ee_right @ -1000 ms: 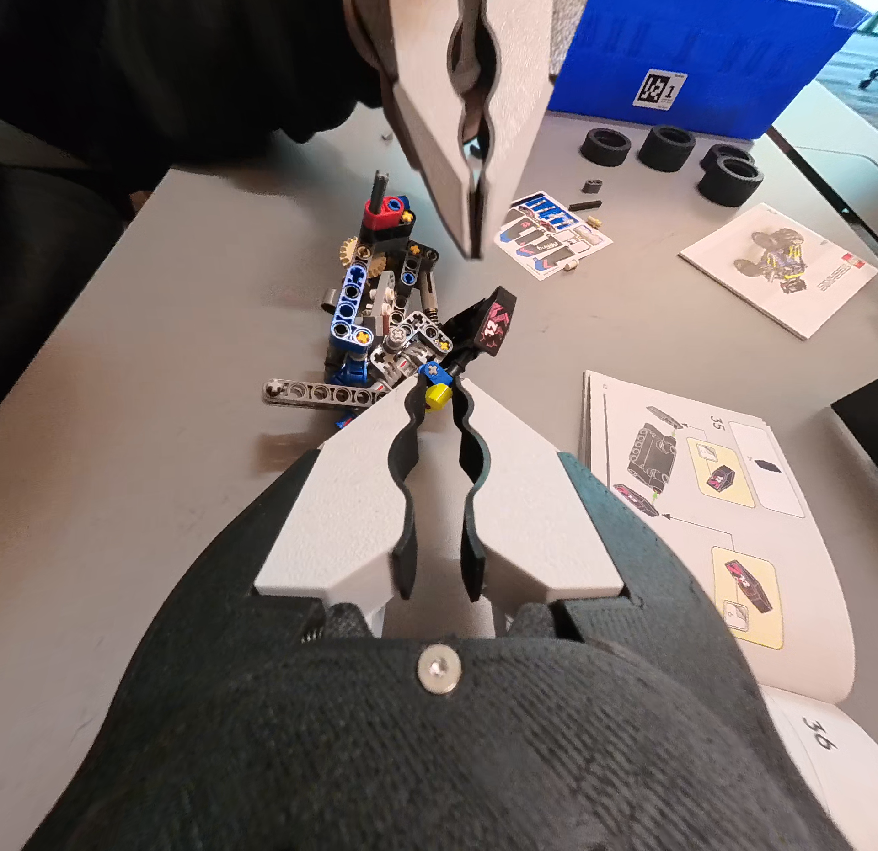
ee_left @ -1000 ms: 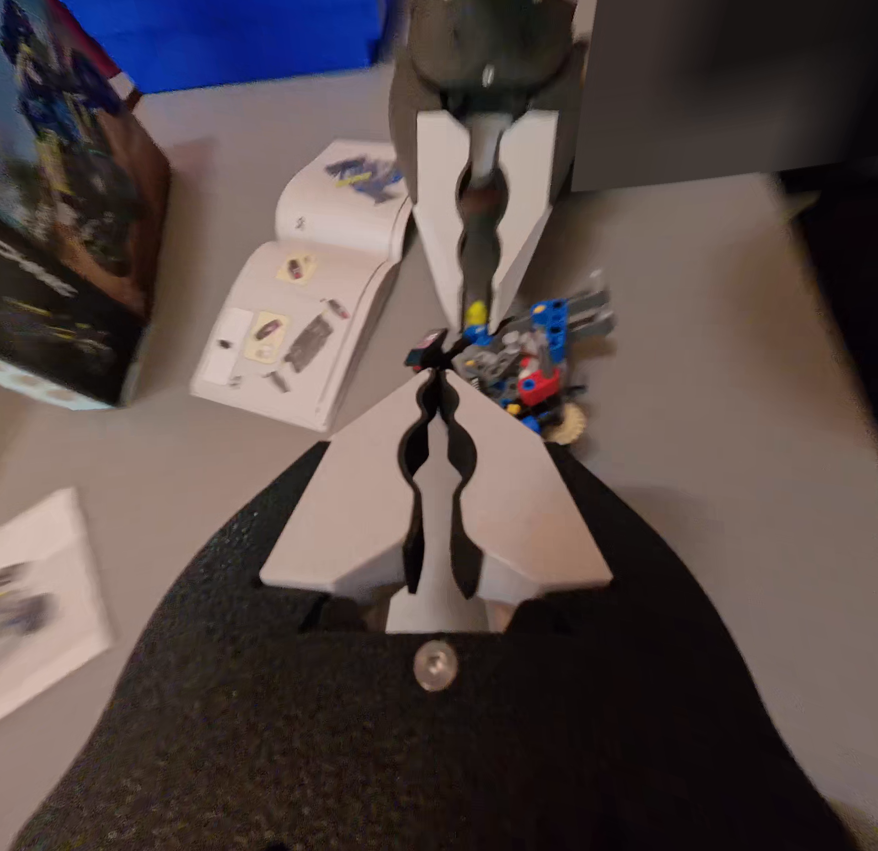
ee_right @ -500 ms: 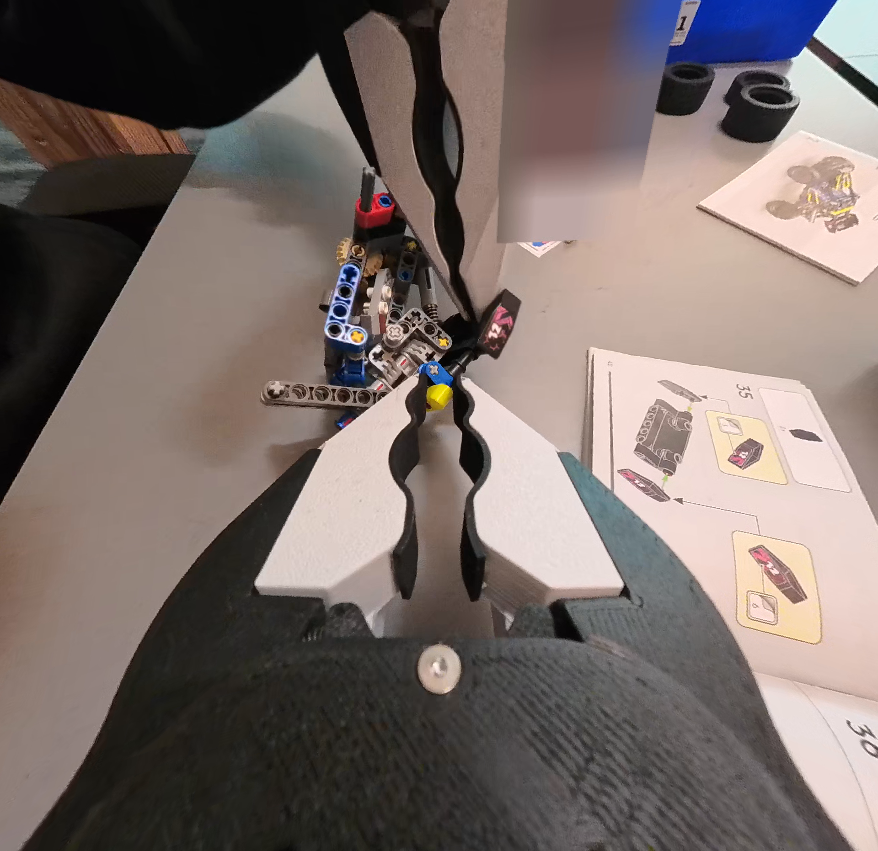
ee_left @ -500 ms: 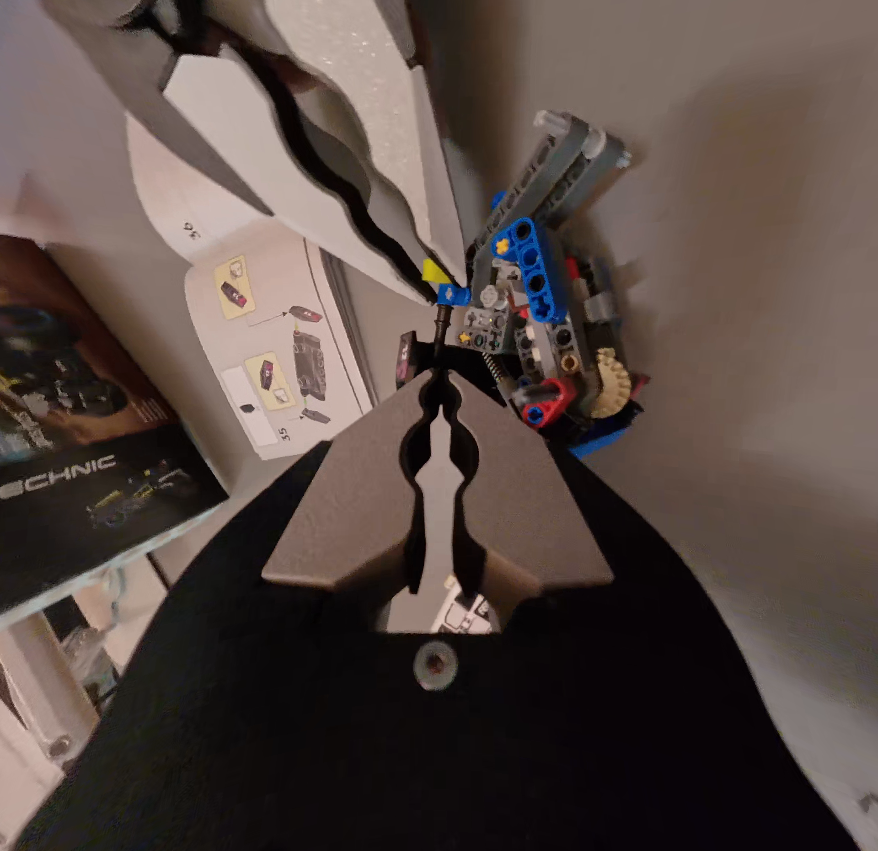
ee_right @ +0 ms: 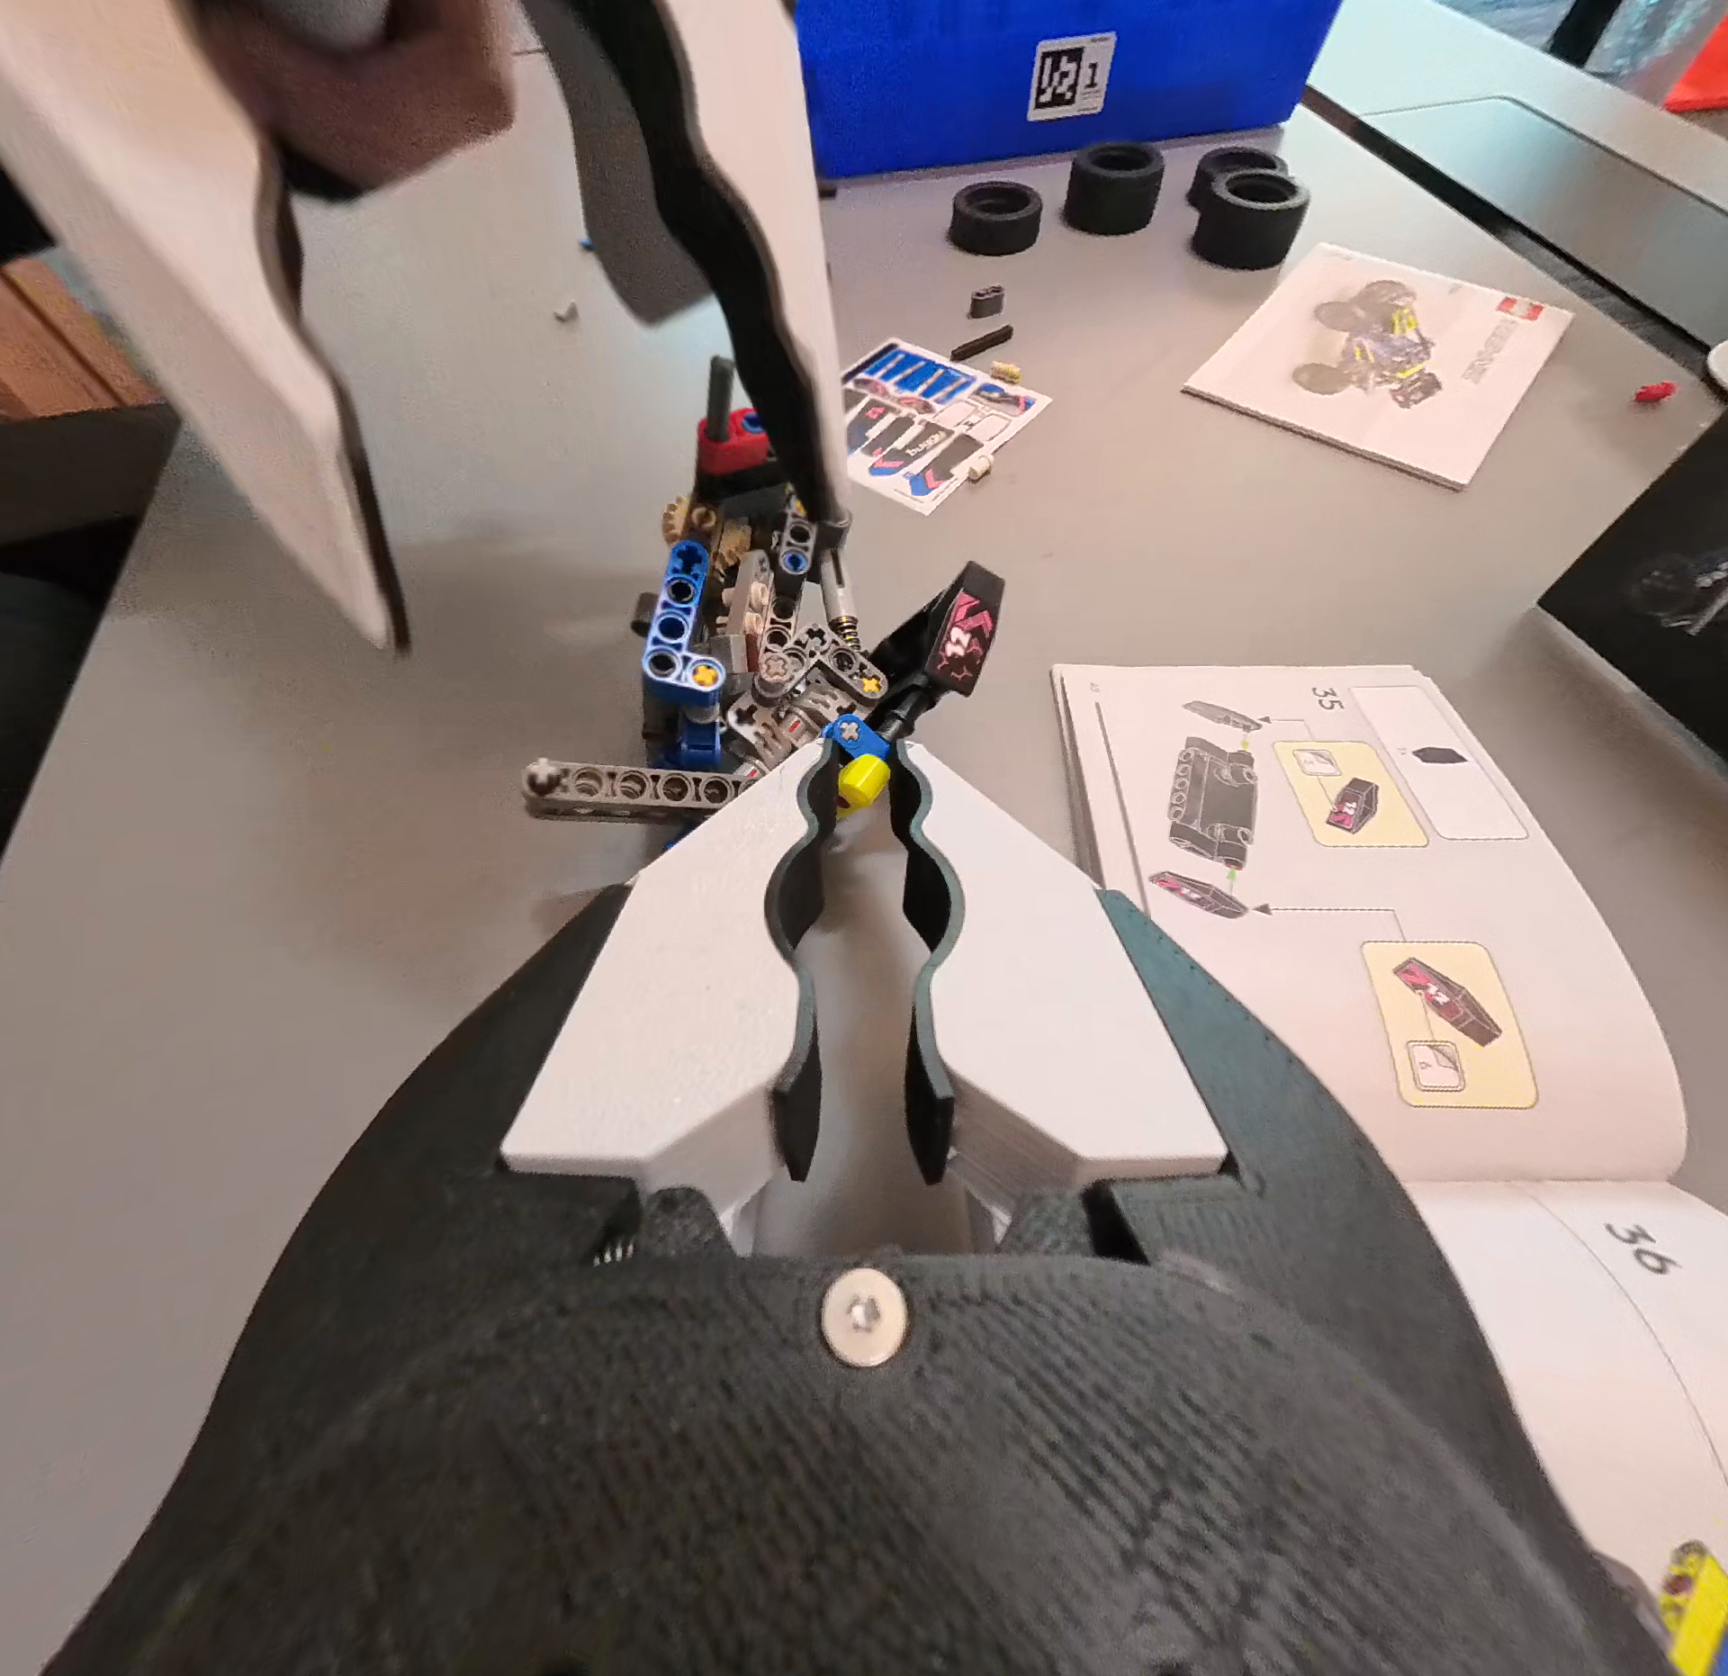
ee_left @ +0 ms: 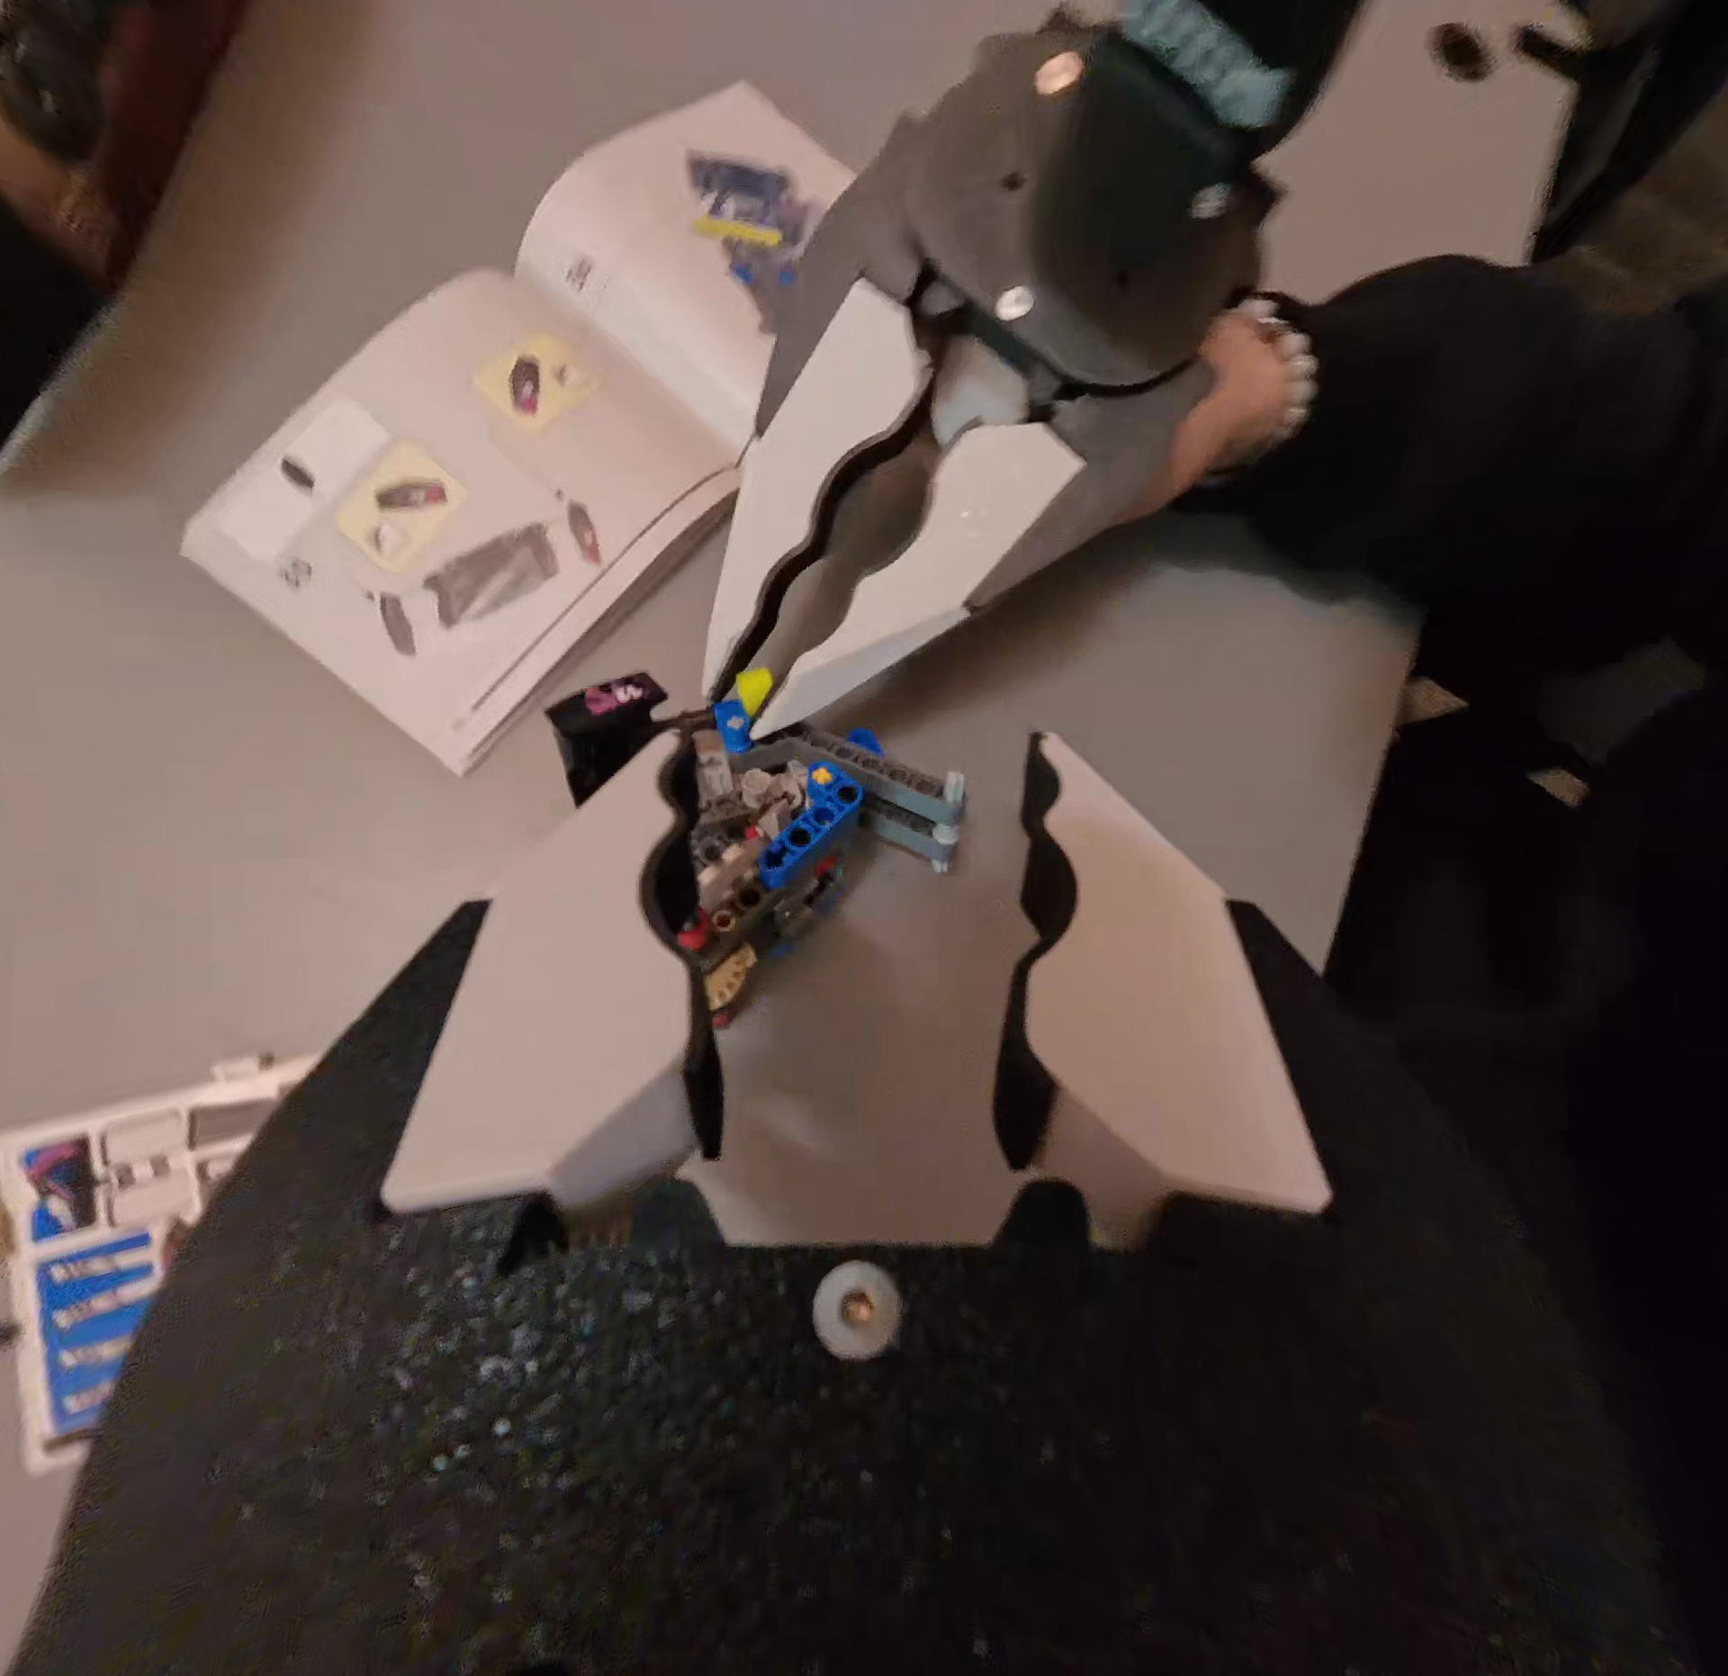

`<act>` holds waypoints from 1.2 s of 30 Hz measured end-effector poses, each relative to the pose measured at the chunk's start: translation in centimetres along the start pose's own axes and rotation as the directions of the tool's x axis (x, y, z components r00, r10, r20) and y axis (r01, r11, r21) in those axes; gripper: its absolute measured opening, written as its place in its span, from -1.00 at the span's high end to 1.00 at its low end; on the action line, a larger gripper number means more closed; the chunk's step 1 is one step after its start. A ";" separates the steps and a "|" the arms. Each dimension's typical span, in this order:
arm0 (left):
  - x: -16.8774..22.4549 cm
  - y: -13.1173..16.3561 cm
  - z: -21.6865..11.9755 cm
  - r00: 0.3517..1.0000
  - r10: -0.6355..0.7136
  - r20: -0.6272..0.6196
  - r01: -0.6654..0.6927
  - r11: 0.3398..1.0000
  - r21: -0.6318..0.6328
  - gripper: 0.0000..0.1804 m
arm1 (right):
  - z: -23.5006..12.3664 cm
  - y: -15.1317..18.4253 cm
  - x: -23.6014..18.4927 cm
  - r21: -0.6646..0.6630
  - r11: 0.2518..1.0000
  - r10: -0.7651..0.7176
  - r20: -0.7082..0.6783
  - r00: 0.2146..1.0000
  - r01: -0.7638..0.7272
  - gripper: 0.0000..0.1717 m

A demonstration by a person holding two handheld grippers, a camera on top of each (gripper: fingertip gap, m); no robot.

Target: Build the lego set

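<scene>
The right gripper (ee_right: pixel 860 771) has its fingers clenched on the yellow pin (ee_right: pixel 862 778) at the near end of a small brick-built assembly (ee_right: pixel 739 630) of blue, grey and red beams lying on the grey desk (ee_right: pixel 280 883). The left gripper (ee_left: pixel 846 789) hangs over the same assembly with its fingers spread wide and nothing between them pressed; one finger (ee_right: pixel 776 322) comes down just beside the red piece at the model's far end. A black sloped piece with a pink sticker (ee_right: pixel 963 630) sticks out of the assembly toward the open instruction booklet (ee_right: pixel 1356 883), which lies close on the right. Beyond are a sticker sheet (ee_right: pixel 935 425), four black tyres (ee_right: pixel 1113 186), a thin leaflet (ee_right: pixel 1375 359) and a blue bin (ee_right: pixel 1029 32). The desk is open to the left of the model up to its edge. Half a second ago the left fingers were pinched together at the black piece; now they stand apart, while the right grip on the pin is unchanged.
</scene>
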State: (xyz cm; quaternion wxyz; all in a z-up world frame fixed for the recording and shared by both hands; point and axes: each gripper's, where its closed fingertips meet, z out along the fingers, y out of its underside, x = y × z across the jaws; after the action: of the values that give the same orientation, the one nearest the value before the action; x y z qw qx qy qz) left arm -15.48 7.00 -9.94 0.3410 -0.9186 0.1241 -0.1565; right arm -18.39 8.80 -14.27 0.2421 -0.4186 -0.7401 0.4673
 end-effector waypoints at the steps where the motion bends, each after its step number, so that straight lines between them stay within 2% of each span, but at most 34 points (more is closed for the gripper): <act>1: -0.3 0.5 0.6 0.998 -0.032 0.049 0.032 0.999 -0.015 0.19 | 0.0 0.0 0.0 0.001 1.000 -0.004 -0.017 1.000 0.004 0.91; 4: -1.7 0.8 1.6 0.972 -0.064 0.225 0.064 0.998 0.009 0.19 | 0.0 -0.1 -0.1 0.004 1.000 -0.029 -0.063 0.998 0.029 0.91; 6: -1.3 1.3 2.2 0.967 -0.017 0.255 0.023 1.000 -0.019 0.09 | -0.1 -0.2 -0.6 0.014 1.000 -0.021 -0.055 0.998 0.022 0.91; 9: -1.7 1.8 2.5 0.939 0.032 0.344 -0.005 0.997 -0.081 0.12 | -0.2 -0.2 -1.0 0.020 1.000 -0.017 -0.057 0.998 0.018 0.91; 11: -1.4 2.0 2.8 0.932 0.033 0.362 0.008 0.994 -0.110 0.09 | -0.3 -0.2 -1.1 0.023 1.000 0.006 -0.058 0.998 -0.005 0.91; 15: -0.7 1.5 2.4 0.915 0.021 0.403 0.036 0.990 -0.134 0.20 | -0.3 -0.3 -1.3 0.030 0.999 0.011 -0.061 0.998 -0.009 0.91; 18: -1.6 2.1 2.4 0.893 0.016 0.450 0.085 0.976 -0.202 0.23 | -0.4 -0.3 -1.3 0.034 0.999 0.029 -0.046 0.999 -0.027 0.91; 22: -2.1 2.0 2.9 0.906 -0.031 0.422 0.140 0.963 -0.228 0.26 | -0.8 -0.5 -1.8 0.049 0.994 0.093 0.064 0.994 -0.097 0.91; 26: -2.5 2.4 2.9 0.917 -0.035 0.398 0.166 0.940 -0.299 0.33 | -2.3 -1.8 -2.0 0.145 0.947 0.247 0.234 0.940 -0.285 0.93; 29: -1.8 1.7 3.0 0.938 -0.034 0.345 0.151 0.936 -0.318 0.44 | -3.6 -1.9 -1.1 0.164 0.927 0.283 0.282 0.917 -0.337 0.71; 31: -1.6 1.3 3.1 0.943 -0.006 0.333 0.126 0.933 -0.338 0.46 | -4.4 -1.7 -0.5 0.166 0.953 0.208 0.253 0.945 -0.254 0.57; 32: -1.8 1.5 3.1 0.940 0.017 0.341 0.115 0.924 -0.364 0.46 | -4.7 -1.7 -0.4 0.166 0.967 0.150 0.238 0.960 -0.192 0.44; 34: -2.7 2.1 3.1 0.920 0.047 0.389 0.126 0.905 -0.407 0.47 | -4.7 -1.7 -0.8 0.162 0.986 0.005 0.241 0.971 -0.045 0.30; 36: -2.6 2.4 3.3 0.917 0.055 0.395 0.123 0.903 -0.412 0.47 | -3.7 -1.4 -0.8 0.132 0.989 -0.098 0.237 0.967 0.068 0.03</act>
State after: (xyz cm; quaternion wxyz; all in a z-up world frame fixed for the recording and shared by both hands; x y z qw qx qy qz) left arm -16.96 8.06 -14.41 0.1456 -0.9853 0.0672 0.0583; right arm -15.75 9.66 -11.34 0.1947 -0.3111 -0.7508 0.5492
